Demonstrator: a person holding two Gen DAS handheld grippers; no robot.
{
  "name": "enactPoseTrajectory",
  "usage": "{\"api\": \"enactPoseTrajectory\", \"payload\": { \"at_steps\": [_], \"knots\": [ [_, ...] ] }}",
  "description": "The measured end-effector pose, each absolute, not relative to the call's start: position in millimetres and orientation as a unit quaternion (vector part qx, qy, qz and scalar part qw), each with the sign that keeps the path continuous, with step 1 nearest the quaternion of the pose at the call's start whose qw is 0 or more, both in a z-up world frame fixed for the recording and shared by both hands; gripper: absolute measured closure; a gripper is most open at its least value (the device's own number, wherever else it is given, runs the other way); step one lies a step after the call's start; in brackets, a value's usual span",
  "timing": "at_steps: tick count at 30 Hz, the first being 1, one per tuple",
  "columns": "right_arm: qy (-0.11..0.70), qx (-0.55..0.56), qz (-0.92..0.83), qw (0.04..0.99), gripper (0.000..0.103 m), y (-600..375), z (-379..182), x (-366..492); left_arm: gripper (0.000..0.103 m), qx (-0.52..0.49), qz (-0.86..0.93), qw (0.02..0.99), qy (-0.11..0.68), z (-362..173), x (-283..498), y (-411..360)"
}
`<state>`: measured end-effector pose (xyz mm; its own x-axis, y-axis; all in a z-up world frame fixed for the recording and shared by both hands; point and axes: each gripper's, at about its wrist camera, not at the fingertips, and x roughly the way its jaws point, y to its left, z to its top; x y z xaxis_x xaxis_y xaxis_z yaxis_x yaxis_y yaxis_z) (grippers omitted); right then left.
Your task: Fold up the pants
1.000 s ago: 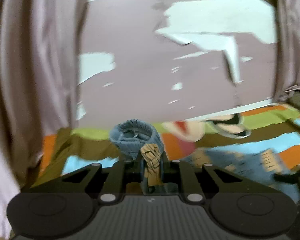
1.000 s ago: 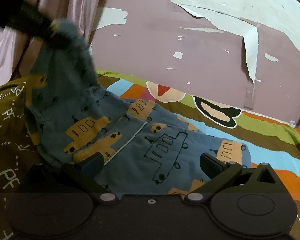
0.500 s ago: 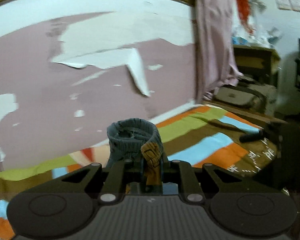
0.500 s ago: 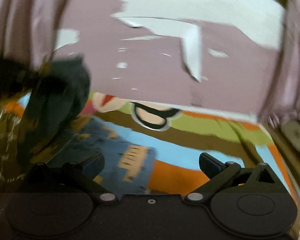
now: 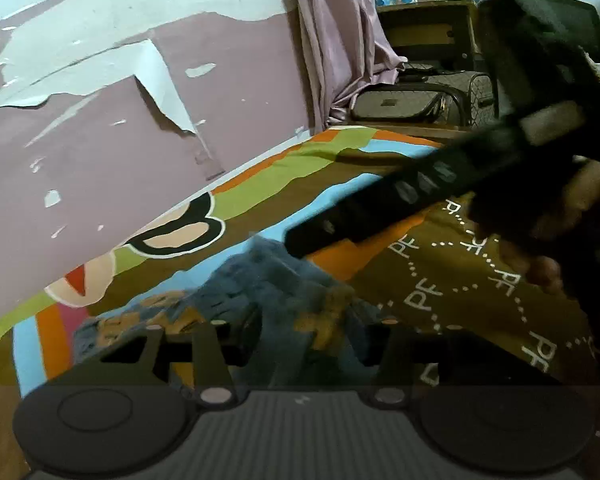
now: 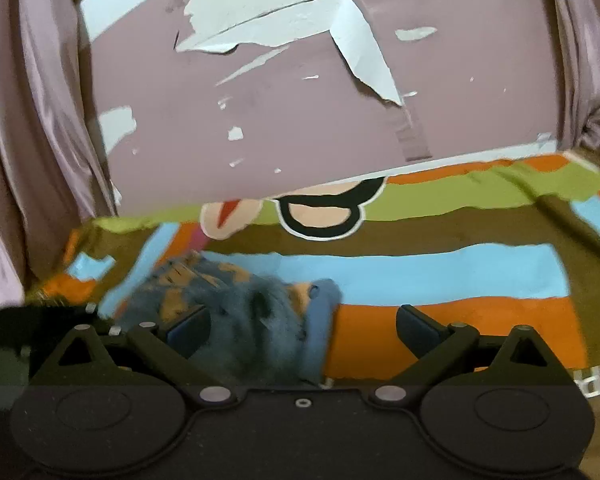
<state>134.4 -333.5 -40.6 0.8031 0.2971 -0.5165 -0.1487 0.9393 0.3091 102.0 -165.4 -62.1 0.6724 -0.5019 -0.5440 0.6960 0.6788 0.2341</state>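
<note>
Between the spread fingers of the left gripper (image 5: 304, 344), the pants (image 5: 276, 292) are lying bunched on the bedspread (image 5: 452, 288), apparently released for folding; the right gripper (image 6: 302, 326) is hovering wide just above them.

Mauve wall (image 6: 300, 128) fills upper frame, paint peeling in big white patches. Pink curtain (image 6: 32, 120) at left edge, another at right. Bed sheet (image 6: 440, 272) w/ orange, blue, green, brown stripes across lower half. Left-wrist view, upper right: curtain (image 5: 336, 40), bag (image 5: 404, 102), wooden cabinet (image 5: 428, 32) behind. Dim indoor light.
</note>
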Motion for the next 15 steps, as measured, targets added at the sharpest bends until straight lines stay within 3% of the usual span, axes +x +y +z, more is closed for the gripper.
{"api": "enactPoseTrajectory", "payload": {
  "at_steps": [5,8,11,13,15],
  "knots": [
    [0.281,0.195,0.140,0.929,0.007,-342.1,-47.8,146.0,0.049,0.236,-0.321,0.885,0.241,-72.1,95.1,-167.2],
    [0.290,0.201,0.141,0.925,0.018,-340.8,-54.1,153.8,0.054,0.268,-0.309,0.876,0.253,-81.5,96.7,-175.3],
    [0.303,0.196,0.147,0.921,0.044,-334.5,-61.0,159.7,0.073,0.261,-0.317,0.872,0.268,-83.5,101.1,-176.5],
    [0.312,0.185,0.148,0.920,0.077,-329.7,-64.2,160.2,0.089,0.249,-0.320,0.871,0.276,-82.7,104.8,-174.3],
    [0.312,0.178,0.143,0.922,0.092,-328.5,-63.4,158.0,0.095,0.226,-0.321,0.875,0.281,-78.2,106.5,-169.4]
  ]
}}
